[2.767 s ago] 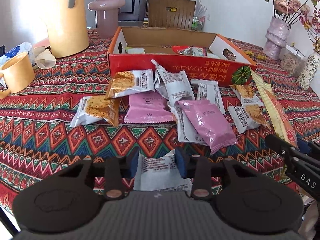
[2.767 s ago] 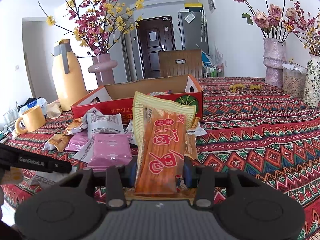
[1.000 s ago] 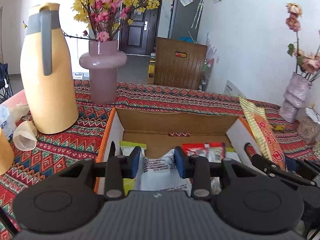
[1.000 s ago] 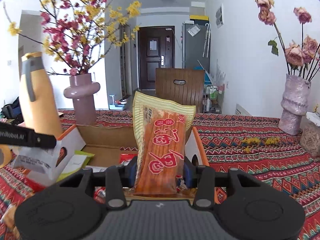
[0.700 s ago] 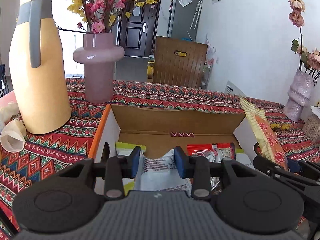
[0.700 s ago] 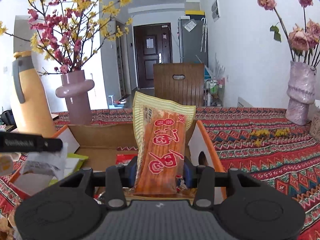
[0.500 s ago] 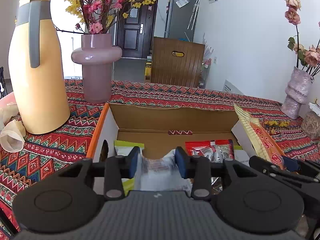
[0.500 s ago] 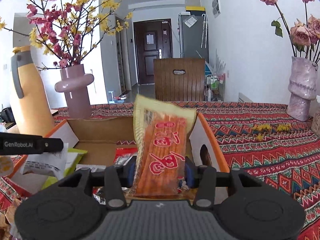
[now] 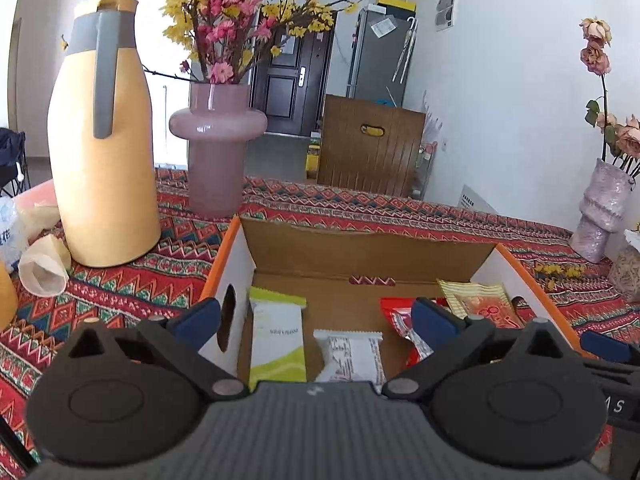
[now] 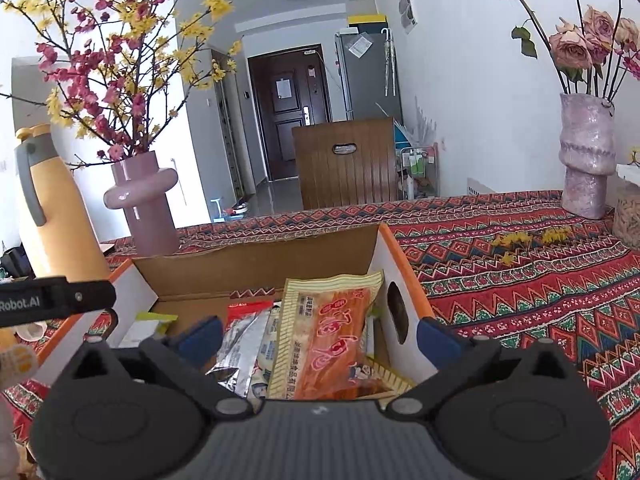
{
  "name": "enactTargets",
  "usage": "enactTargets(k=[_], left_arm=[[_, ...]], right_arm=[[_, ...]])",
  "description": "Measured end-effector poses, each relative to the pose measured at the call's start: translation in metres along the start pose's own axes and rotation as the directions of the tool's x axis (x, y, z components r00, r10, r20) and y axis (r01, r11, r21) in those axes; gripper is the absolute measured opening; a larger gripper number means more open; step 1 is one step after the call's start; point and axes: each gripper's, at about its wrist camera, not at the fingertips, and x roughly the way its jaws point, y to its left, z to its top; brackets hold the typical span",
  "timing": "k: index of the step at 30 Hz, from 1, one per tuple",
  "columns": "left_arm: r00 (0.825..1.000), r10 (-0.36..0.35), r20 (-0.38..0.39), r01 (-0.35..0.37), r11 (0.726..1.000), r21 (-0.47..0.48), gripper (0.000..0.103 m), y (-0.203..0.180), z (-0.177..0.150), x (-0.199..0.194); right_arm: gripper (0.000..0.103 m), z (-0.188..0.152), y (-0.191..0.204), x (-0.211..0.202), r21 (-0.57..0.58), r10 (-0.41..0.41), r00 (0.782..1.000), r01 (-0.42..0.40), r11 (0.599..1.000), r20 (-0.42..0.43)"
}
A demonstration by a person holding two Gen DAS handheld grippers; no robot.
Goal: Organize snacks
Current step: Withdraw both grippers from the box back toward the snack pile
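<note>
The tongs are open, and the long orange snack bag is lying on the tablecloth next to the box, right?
Not quite. Both the left tongs and right tongs are open, just spread apart with nothing between them, but the long orange snack bag lies inside the cardboard box, on other packets, not on the tablecloth. The right wrist view shows it.
</note>
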Motion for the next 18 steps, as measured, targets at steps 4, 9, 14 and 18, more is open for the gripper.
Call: enactTargets(k=[4, 9, 14, 18], left_arm=[[1.000, -0.001, 0.028, 0.001, 1.000, 0.015, 0.103, -0.002, 0.003, -0.013], [0.997, 0.010, 0.080, -0.011, 1.000, 0.009, 0.103, -0.001, 0.011, -0.043], [0.996, 0.005, 0.084, -0.007, 1.000, 0.026, 0.103, 0.012, 0.001, -0.069], [0.998, 0.042, 0.056, -0.045, 0.998, 0.049, 0.103, 0.035, -0.019, -0.077]], right_arm=[[0.103, 0.002, 0.000, -0.005, 0.002, 0.002, 1.000, -0.002, 1.000, 0.020], [0.103, 0.010, -0.005, -0.011, 0.005, 0.037, 0.999, -0.037, 0.999, 0.027], [0.103, 0.014, -0.007, -0.030, 0.006, 0.029, 0.999, -0.029, 1.000, 0.043], [0.103, 0.006, -0.013, -0.057, -0.004, 0.030, 0.998, -0.030, 1.000, 0.060]])
